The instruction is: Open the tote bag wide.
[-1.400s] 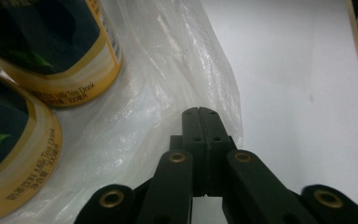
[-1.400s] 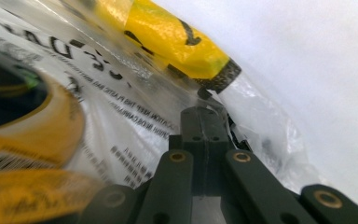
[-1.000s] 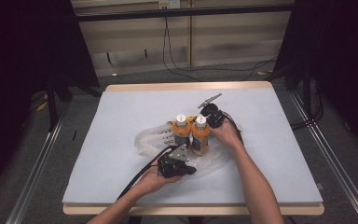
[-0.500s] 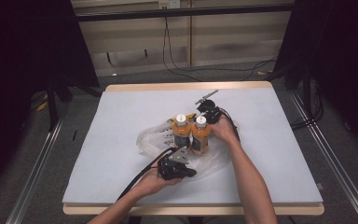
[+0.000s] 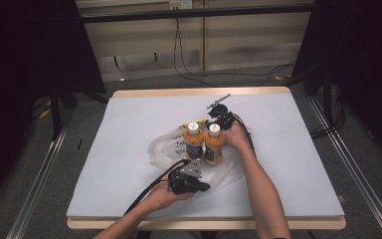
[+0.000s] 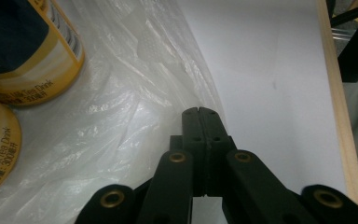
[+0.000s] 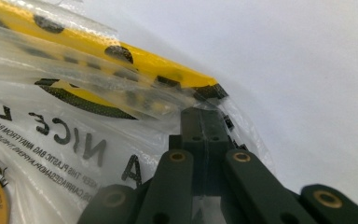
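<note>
While two orange bottles [image 5: 205, 144] stand upright and touching on a clear plastic bag [image 5: 166, 147] near the middle of the white worktop [image 5: 119, 124], the left claw [image 6: 199, 112] is closed at the bag's near edge. The right claw [image 7: 201, 114] is pinched shut on the bag's printed edge, just behind the bottles.

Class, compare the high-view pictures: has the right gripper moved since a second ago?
Barely. The right gripper stays behind the two orange bottles, its jaws shut on the plastic bag; any shift is too slight to tell.
</note>
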Available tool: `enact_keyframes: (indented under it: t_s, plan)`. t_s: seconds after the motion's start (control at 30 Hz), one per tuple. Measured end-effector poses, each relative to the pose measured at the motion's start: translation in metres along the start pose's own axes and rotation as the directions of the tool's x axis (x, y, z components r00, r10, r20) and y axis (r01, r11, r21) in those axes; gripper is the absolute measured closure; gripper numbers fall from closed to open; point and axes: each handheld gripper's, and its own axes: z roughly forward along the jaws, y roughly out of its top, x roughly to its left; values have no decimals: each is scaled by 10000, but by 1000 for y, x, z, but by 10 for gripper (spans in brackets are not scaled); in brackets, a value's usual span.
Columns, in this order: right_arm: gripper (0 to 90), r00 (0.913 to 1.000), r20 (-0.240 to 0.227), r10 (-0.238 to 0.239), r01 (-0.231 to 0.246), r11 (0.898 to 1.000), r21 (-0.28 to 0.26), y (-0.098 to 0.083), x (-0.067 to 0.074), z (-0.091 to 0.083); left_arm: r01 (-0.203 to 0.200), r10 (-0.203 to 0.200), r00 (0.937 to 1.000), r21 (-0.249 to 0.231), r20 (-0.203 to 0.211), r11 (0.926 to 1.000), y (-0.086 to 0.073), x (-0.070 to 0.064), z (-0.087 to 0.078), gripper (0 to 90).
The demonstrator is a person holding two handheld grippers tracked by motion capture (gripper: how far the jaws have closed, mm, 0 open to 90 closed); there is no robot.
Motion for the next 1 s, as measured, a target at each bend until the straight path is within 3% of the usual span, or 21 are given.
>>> enact_keyframes:
  t_s: [0.23,0.27,0.37,0.5,0.53,0.6,0.7,0.77,0.87,0.97,1.0]
  plan:
    - [900,9996,284,62,-61,10000,-16,3,0,2,-93,92,9999,75,80,9999,0,-6,-1,900]
    - [900,9993,343,120,-120,9999,1,4,1,3,-150,151,9998,-111,111,9998,-1,-7,0,900]
    - [900,9983,578,-55,56,10000,-20,6,2,4,-93,92,9999,45,62,9999,-1,-11,-1,900]
    - [900,9967,815,-42,45,10000,-43,8,3,6,49,-48,9998,-44,216,10000,-2,-9,-1,900]
    - [900,9966,825,-33,38,10000,-53,8,3,6,104,-102,9998,-133,186,9999,-2,-8,0,900]
    - [900,9961,881,-92,96,9999,-48,7,4,6,0,0,10000,174,56,9998,0,-6,-2,900]
    - [900,9954,957,-107,110,9999,-26,8,6,6,153,-153,9999,41,60,9999,-1,-3,-1,900]
    - [900,9964,843,-63,65,10000,-24,7,4,5,277,-275,9996,-168,113,9995,-2,-1,0,900]
    - [900,9984,524,216,-211,9997,-97,5,3,4,371,-371,9993,-53,85,9993,-2,0,-2,900]
    - [900,9993,364,15,-9,9999,-148,3,4,2,608,-603,9980,-219,209,9979,-3,2,-2,900]
    - [900,9993,375,-17,22,9999,-144,3,5,1,506,-502,9986,-257,173,9984,-3,3,-2,900]
